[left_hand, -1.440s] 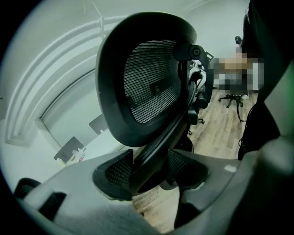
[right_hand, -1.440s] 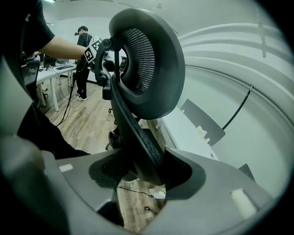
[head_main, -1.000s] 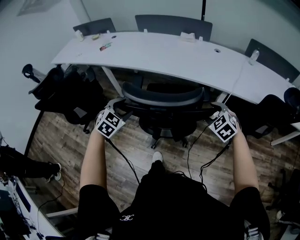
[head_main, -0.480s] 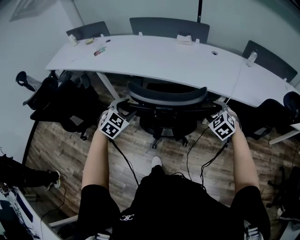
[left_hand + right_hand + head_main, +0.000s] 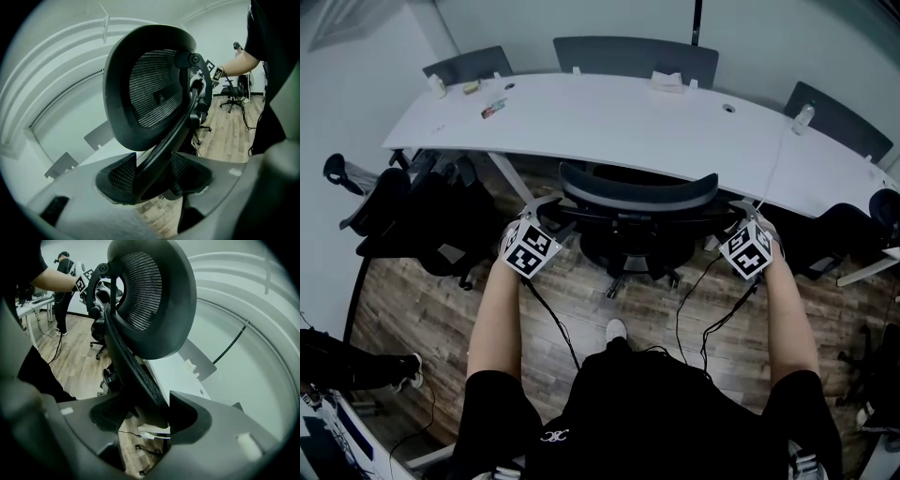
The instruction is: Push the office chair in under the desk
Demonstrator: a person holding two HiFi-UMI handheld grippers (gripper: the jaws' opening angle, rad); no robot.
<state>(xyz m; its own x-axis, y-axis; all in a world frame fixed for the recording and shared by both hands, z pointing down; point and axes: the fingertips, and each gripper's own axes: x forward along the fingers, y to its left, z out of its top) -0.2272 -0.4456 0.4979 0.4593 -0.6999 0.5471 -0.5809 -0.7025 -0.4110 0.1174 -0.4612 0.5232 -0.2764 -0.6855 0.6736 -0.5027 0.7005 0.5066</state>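
Left tool (image 5: 154, 180) and right tool (image 5: 143, 420) each clamp the office chair (image 5: 637, 192) backrest; seat lies partly under the surface (image 5: 609, 117), backrest short of its edge, so pushing remains.

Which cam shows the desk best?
Head view: it takes in nearly the whole curved white desk from above, with the office chair at its near edge. Both gripper views are filled by the chair's backrest; each shows only a slice of desktop behind it.
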